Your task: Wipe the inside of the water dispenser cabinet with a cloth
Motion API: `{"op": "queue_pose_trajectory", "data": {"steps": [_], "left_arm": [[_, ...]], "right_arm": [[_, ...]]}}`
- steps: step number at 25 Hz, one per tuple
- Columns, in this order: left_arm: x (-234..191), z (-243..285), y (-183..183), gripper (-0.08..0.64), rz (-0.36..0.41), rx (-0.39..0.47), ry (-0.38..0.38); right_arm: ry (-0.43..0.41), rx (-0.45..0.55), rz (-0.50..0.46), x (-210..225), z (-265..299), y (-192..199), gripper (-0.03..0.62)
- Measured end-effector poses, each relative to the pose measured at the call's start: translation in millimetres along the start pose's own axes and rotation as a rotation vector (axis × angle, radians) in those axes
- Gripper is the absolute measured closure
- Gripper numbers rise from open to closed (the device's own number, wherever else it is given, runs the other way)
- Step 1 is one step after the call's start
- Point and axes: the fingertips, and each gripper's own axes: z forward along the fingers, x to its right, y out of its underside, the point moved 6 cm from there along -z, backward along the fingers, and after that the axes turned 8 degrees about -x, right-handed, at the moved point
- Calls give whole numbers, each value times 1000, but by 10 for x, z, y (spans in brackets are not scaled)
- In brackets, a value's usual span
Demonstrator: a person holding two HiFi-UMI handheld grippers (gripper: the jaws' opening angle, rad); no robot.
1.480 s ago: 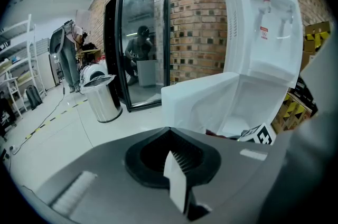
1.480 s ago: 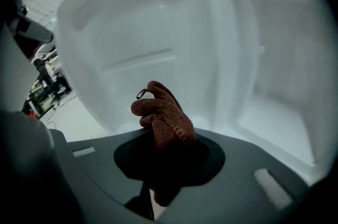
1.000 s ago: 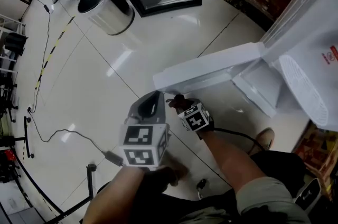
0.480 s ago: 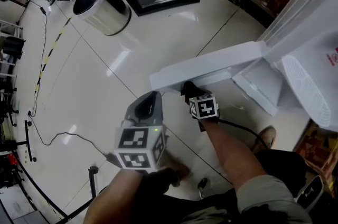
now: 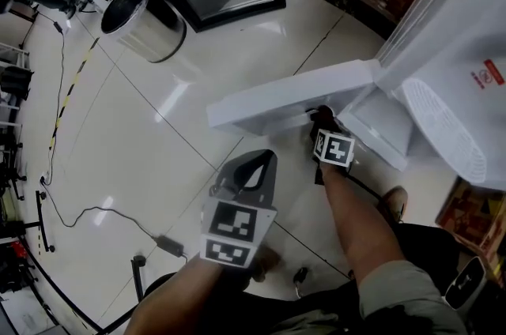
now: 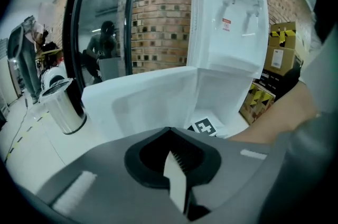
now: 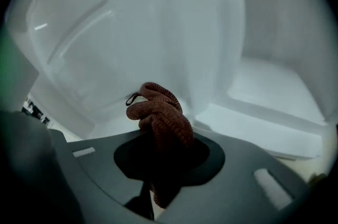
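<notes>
As the right claw (image 5: pixel 322 118) grips cloth (image 7: pixel 161 117), the label (image 6: pixel 226 24) — red — is illegible.

Head view: even overhead light, moderately bright. Glare patches sit on the glossy floor (image 5: pixel 158 152) at 10 and 12 o'clock. Heavy barrel distortion bends the tile joints and the water dispenser (image 5: pixel 458 49) toward 3 o'clock.

Left gripper view: bright, with fisheye curvature and black vignetted corners. The foreground at 6 o'clock is soft.

Right gripper view: the white cabinet interior (image 7: pixel 132 33) is milky and low in contrast. The cloth (image 7: pixel 161 117) darkens into shadow toward 6 o'clock.
</notes>
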Motion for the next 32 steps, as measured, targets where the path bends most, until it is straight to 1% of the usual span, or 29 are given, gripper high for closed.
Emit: {"op": "queue_pose_trajectory", "data": {"steps": [3, 5, 7, 10, 12, 15, 18, 20, 22, 25, 28, 32], "left_arm": [[54, 24, -85, 560, -6, 14, 13], [115, 47, -159, 560, 6, 28, 19], [189, 68, -237, 560, 22, 43, 28], [293, 92, -354, 560, 34, 66, 30], [356, 74, -443, 560, -1, 88, 19], [495, -32, -603, 560, -92, 153, 23], [590, -120, -755, 560, -104, 226, 23], [592, -116, -817, 560, -103, 254, 9], [587, -67, -823, 560, -96, 245, -1], [591, 17, -793, 560, -89, 214, 6], [624, 25, -802, 560, -78, 211, 21], [673, 12, -815, 560, -44, 213, 33]], "right_arm": [[83, 30, 94, 444, -103, -78, 492], [101, 42, 127, 622, -175, -107, 492], [83, 43, 132, 685, -243, -123, 492], [27, 46, 90, 658, -368, -147, 492], [-3, 47, 64, 648, -460, -147, 491], [-40, 13, 49, 655, -550, -59, 491], [-61, -46, 39, 645, -566, 109, 491], [-56, -71, 40, 668, -559, 192, 491], [-39, -78, 60, 721, -540, 236, 490], [-16, -70, 91, 782, -481, 213, 489], [-5, -61, 94, 774, -382, 133, 489], [4, -53, 86, 738, -222, 17, 490]]}}
